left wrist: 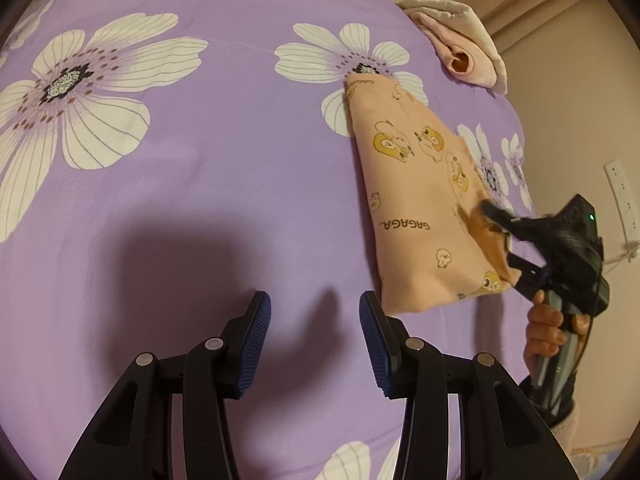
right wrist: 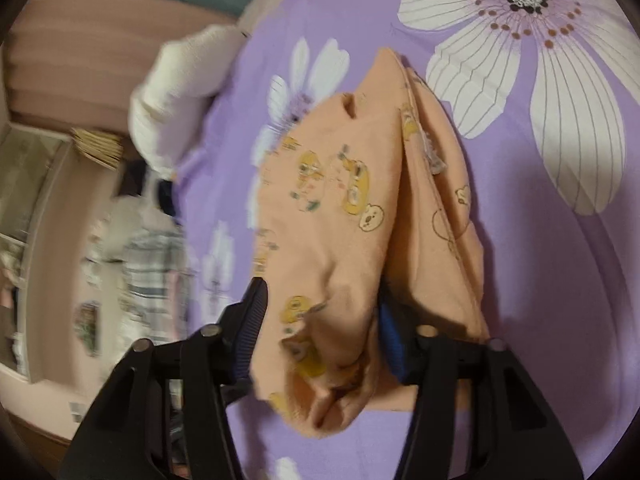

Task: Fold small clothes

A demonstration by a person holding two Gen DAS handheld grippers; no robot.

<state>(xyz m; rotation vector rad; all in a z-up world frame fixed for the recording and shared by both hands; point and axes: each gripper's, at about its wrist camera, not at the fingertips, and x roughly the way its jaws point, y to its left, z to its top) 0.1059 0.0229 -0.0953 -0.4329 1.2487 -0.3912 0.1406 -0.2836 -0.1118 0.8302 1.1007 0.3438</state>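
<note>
Position: the peach garment (left wrist: pixel 420 208) lies on the purple floral bedsheet (left wrist: pixel 224 184), folded to a long narrow wedge. In the left wrist view it sits to the right of and beyond the left gripper (left wrist: pixel 315 344); its long axis runs from the near end, just beside that gripper's right pad, away toward the far flower print. The near-right end is raised off the sheet, the far tip appears to rest on it.

Nearer tool: the right gripper (right wrist: pixel 320 336) (already on the cloth). The left gripper is close to the near corner but not touching it.

Tool state:
- R gripper: fingers clamped on a bunched end of the garment; fabric fills the gap between the pads and spills over the right pad, approx. half-spread. View is motion-blurred.
- L gripper: fingers apart, nothing between them, hovering above bare sheet.

Other items: a folded pink-and-cream pile (left wrist: pixel 464 48) sits well apart, near the far edge of the bed.

Judgement: next move likely turns on the R gripper laying the held end along the long axis; L gripper could pin the near corner.
</note>
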